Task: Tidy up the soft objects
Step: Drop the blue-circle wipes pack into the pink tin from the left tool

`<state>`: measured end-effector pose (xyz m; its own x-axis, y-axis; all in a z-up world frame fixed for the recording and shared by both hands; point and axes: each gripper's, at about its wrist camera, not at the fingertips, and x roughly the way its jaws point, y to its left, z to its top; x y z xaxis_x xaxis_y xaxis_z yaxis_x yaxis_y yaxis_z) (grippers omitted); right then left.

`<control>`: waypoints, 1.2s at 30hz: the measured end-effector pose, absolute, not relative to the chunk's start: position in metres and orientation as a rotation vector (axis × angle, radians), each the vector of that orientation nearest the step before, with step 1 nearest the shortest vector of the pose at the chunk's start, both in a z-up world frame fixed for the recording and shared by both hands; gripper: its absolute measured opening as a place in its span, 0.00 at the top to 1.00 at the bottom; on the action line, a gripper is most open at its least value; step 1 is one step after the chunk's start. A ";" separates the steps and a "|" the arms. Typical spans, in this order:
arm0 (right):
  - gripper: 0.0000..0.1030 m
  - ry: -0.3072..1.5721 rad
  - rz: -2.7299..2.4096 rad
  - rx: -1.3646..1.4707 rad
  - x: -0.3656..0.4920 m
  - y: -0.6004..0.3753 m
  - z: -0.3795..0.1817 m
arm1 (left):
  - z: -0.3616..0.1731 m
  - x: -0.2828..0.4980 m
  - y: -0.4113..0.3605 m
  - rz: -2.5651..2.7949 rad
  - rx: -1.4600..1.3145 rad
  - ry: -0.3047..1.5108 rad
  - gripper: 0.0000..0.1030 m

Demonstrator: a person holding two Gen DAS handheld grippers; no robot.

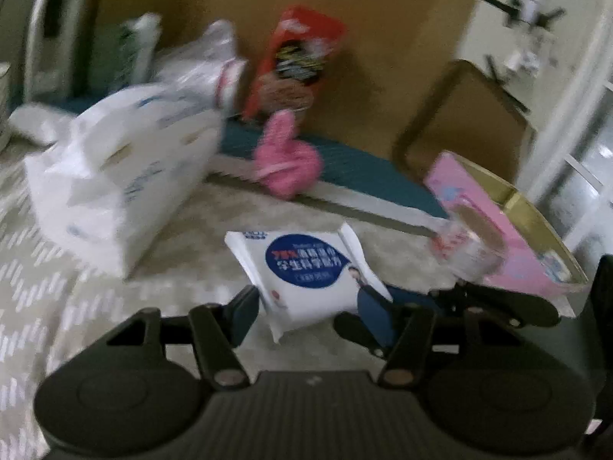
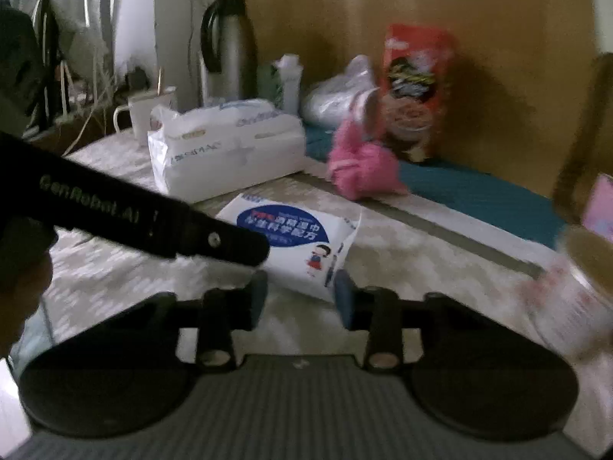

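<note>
Your left gripper [image 1: 310, 306], black with two dark-padded fingers, points forward and somewhat downward, its jaws partly apart; the blur leaves it unclear whether the pads press on what sits between them. In its own view, your right gripper's tip lies at about four o'clock. Your right gripper [image 2: 302, 299], of the same black build, stands with its jaws partly apart, pads pressing on nothing. There your left gripper's arm reaches in from nine o'clock, with your hand [image 2: 23, 280] at the left edge.
</note>
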<state>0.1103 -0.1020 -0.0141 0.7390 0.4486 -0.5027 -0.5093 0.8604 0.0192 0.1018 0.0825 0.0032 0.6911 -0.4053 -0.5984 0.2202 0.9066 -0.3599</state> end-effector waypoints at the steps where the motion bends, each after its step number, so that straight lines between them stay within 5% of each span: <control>1: 0.66 0.503 0.509 -0.109 0.098 -0.112 -0.012 | 0.008 0.098 0.075 -0.380 -0.264 0.719 0.45; 15: 0.66 0.213 0.036 -0.050 0.007 -0.274 0.026 | 0.071 0.101 -0.135 -0.746 -0.017 0.587 0.44; 20: 0.66 0.235 -0.065 0.012 0.026 -0.335 0.023 | 0.068 0.131 -0.214 -0.775 0.050 0.572 0.44; 22: 0.64 0.246 -0.119 -0.036 0.055 -0.350 0.021 | 0.065 0.148 -0.247 -0.716 0.112 0.523 0.31; 24: 0.65 0.295 -0.169 -0.059 0.087 -0.366 0.017 | 0.057 0.167 -0.272 -0.647 0.196 0.528 0.33; 26: 0.65 0.318 -0.216 -0.047 0.103 -0.379 0.016 | 0.052 0.181 -0.280 -0.594 0.191 0.590 0.39; 36: 0.65 0.242 -0.138 0.108 0.026 -0.388 0.019 | 0.054 0.130 -0.218 -0.663 0.086 0.619 0.35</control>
